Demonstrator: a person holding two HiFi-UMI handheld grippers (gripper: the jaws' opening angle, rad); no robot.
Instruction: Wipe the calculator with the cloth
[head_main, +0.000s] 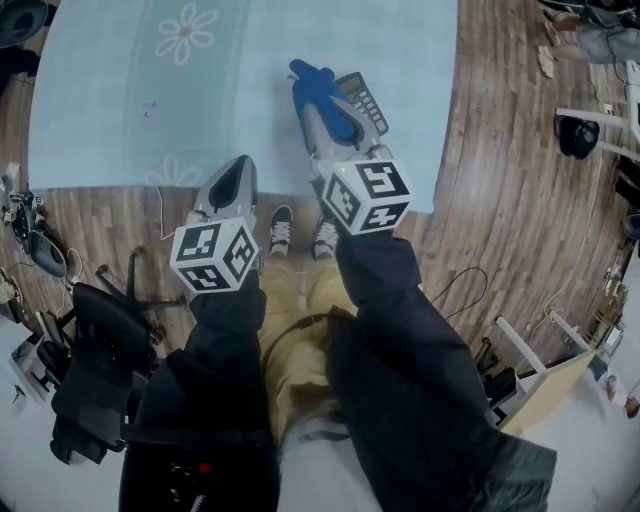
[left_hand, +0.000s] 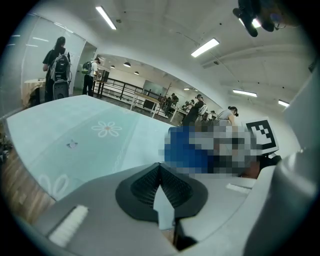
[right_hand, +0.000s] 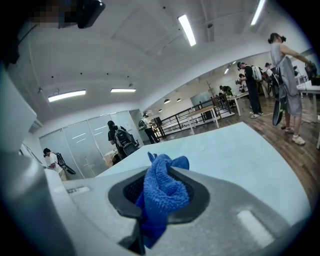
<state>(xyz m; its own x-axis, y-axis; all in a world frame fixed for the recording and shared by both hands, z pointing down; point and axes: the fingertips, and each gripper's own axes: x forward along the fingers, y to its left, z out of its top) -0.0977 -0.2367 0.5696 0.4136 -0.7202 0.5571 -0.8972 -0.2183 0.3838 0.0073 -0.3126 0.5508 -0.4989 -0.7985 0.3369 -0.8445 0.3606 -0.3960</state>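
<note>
Right gripper (right_hand: 162, 192) clamped on bunched blue cloth (head_main: 322, 95), wad leading, likely for rubbing. Calculator (head_main: 363, 101) on table (head_main: 120, 90), just right of cloth; contact unclear. Left gripper (left_hand: 160, 182) closed, empty, hovering at near table edge, probably spare for steadying.

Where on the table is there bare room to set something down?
The tablecloth lies bare left of the cloth, around the daisy print down to the left gripper; a narrower strip lies right of the calculator. It is crowded where the right gripper holds the cloth by the calculator.
</note>
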